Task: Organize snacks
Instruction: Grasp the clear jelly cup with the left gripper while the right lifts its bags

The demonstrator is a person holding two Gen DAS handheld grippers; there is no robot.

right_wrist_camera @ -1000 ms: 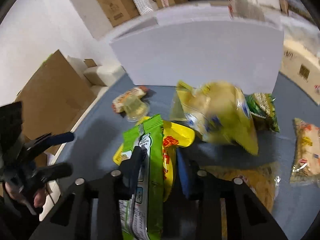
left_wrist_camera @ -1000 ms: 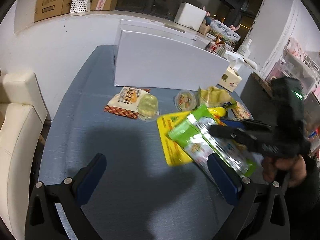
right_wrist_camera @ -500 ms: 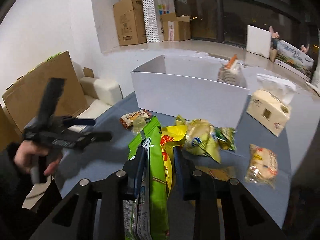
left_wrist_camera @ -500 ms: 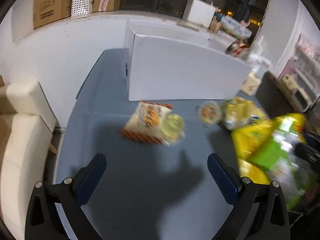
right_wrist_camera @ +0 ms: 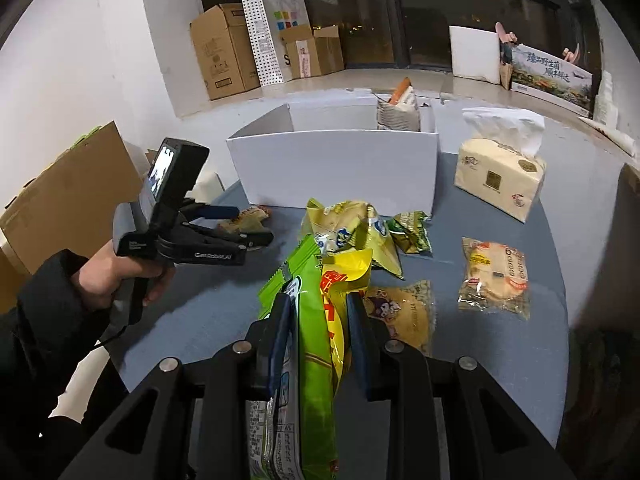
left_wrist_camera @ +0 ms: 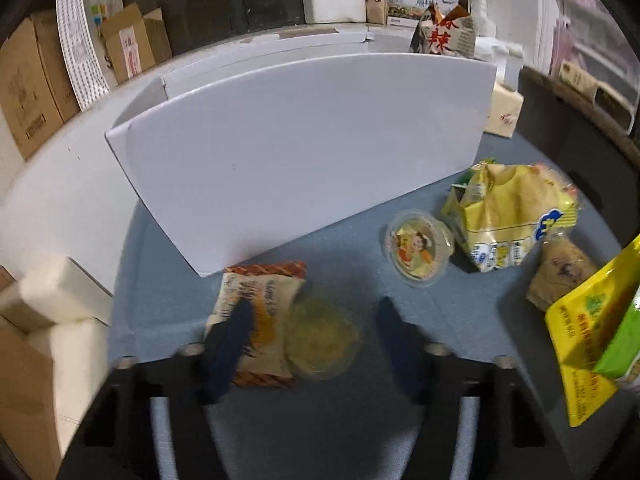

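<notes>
My right gripper (right_wrist_camera: 318, 308) is shut on a green packet (right_wrist_camera: 312, 344) and a yellow packet (right_wrist_camera: 340, 276), held together above the blue table; both show at the right edge of the left wrist view (left_wrist_camera: 588, 344). My left gripper (left_wrist_camera: 316, 316) is open, its fingers either side of a clear jelly cup (left_wrist_camera: 320, 336) that lies against an orange-striped snack bag (left_wrist_camera: 256, 300). The left gripper also shows in the right wrist view (right_wrist_camera: 248, 224). The white box (left_wrist_camera: 300, 152) stands behind, with one snack bag (right_wrist_camera: 398, 114) inside.
A second jelly cup (left_wrist_camera: 418, 248), a yellow bread bag (left_wrist_camera: 508, 220) and a brown packet (left_wrist_camera: 560, 276) lie right of the left gripper. A green packet (right_wrist_camera: 410, 230), a bun pack (right_wrist_camera: 496, 276) and a tissue pack (right_wrist_camera: 500, 172) lie on the table. Cardboard (right_wrist_camera: 68, 184) stands at left.
My left gripper has moved forward and down to the jelly cup and striped bag. My right gripper has lifted and drawn back to the right with both packets.
</notes>
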